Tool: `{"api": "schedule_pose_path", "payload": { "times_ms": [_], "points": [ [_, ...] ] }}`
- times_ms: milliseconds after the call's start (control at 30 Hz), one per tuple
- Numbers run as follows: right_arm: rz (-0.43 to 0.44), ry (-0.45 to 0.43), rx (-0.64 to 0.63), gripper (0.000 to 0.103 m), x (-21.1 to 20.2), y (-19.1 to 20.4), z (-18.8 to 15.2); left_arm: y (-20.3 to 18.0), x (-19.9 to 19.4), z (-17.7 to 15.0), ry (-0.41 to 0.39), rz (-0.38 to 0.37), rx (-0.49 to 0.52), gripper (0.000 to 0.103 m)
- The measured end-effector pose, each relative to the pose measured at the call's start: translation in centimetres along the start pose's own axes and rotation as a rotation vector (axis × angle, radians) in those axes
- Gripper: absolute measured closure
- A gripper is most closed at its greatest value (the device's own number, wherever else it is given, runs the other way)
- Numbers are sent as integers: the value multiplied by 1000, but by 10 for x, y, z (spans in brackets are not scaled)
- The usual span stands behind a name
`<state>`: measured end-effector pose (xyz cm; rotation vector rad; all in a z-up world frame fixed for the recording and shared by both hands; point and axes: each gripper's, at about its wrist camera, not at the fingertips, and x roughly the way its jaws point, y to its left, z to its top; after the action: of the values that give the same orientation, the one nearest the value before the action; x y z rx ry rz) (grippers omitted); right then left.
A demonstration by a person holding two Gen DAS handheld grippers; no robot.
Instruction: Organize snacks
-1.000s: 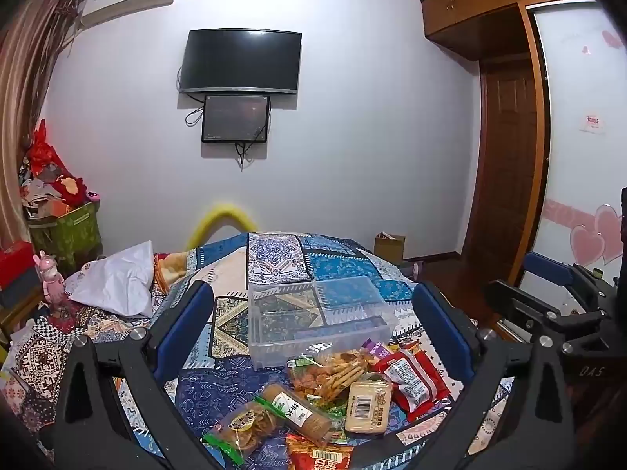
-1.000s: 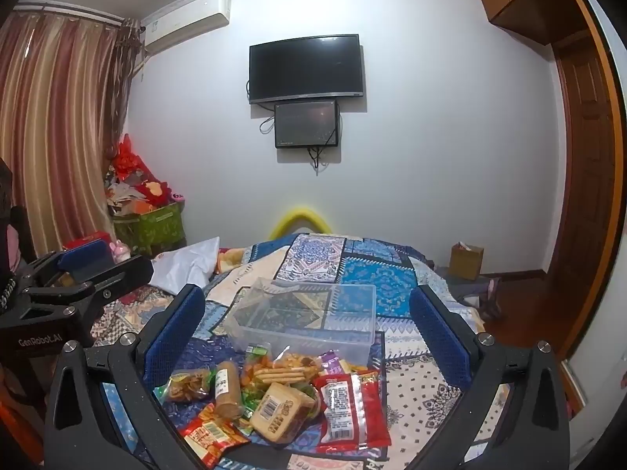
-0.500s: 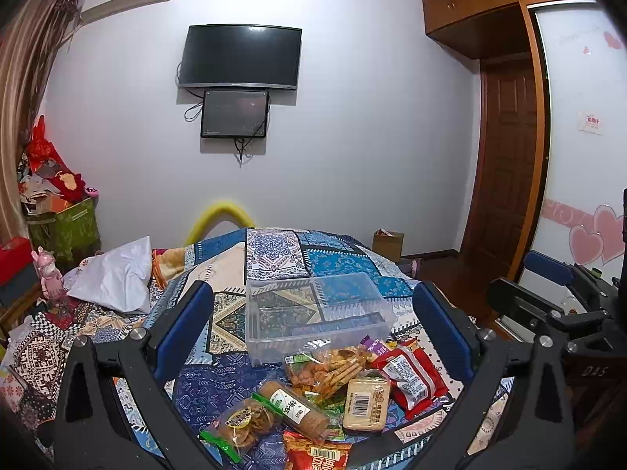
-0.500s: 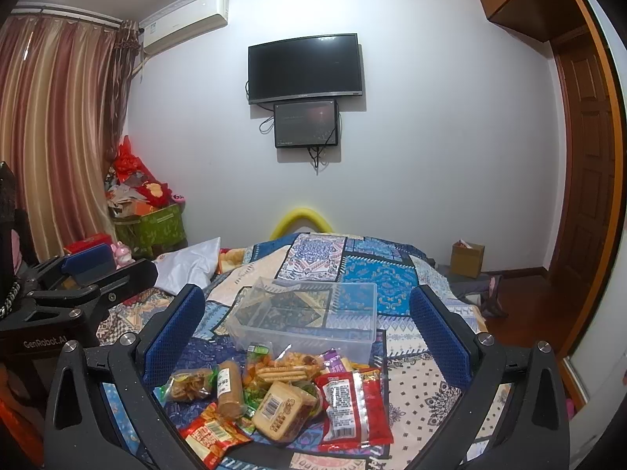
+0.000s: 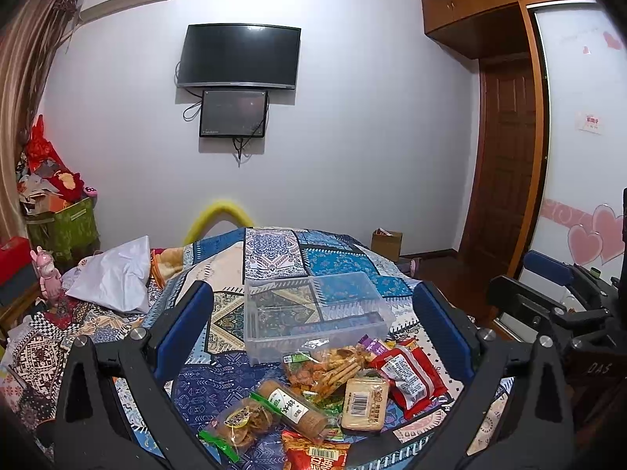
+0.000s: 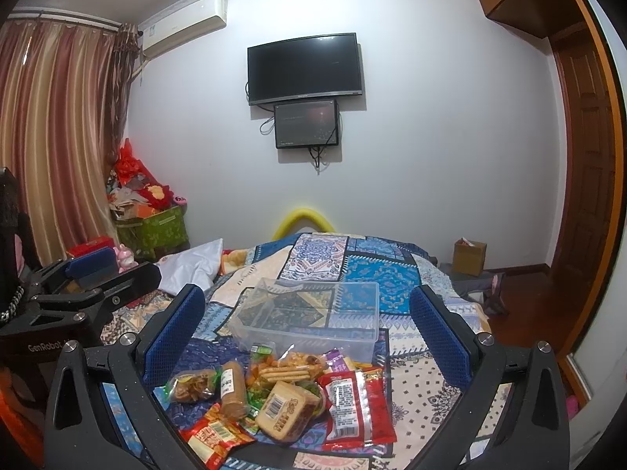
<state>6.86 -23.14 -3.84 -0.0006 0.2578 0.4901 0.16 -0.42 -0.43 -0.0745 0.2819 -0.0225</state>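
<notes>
A pile of snack packets (image 5: 333, 391) lies on the patterned bedspread, also in the right wrist view (image 6: 286, 395). It includes a red packet (image 5: 407, 372), a tan cake block (image 5: 364, 403) and a brown biscuit roll (image 5: 290, 403). An empty clear plastic box (image 5: 313, 313) stands just behind the pile, also in the right wrist view (image 6: 309, 317). My left gripper (image 5: 313, 321) is open and empty, held above the pile. My right gripper (image 6: 309, 321) is open and empty too, to the right of the left one.
The patchwork bedspread (image 5: 274, 254) covers the bed. A white pillow (image 5: 113, 274) lies at the left. A green box of clutter (image 6: 156, 227) stands by the curtain. A cardboard box (image 6: 470, 256) sits on the floor near the wooden door (image 5: 505, 164).
Both grippers have risen or tilted slightly, so the snacks and box sit a little lower in view. Nothing was grasped.
</notes>
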Motion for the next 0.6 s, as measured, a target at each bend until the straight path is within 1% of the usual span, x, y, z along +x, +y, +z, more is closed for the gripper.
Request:
{"api": "schedule_pose_path", "payload": {
  "times_ms": [600],
  "points": [
    [1,5,7,0,1,-3,0,2,2,0,8,1,-3,0]
  ]
}}
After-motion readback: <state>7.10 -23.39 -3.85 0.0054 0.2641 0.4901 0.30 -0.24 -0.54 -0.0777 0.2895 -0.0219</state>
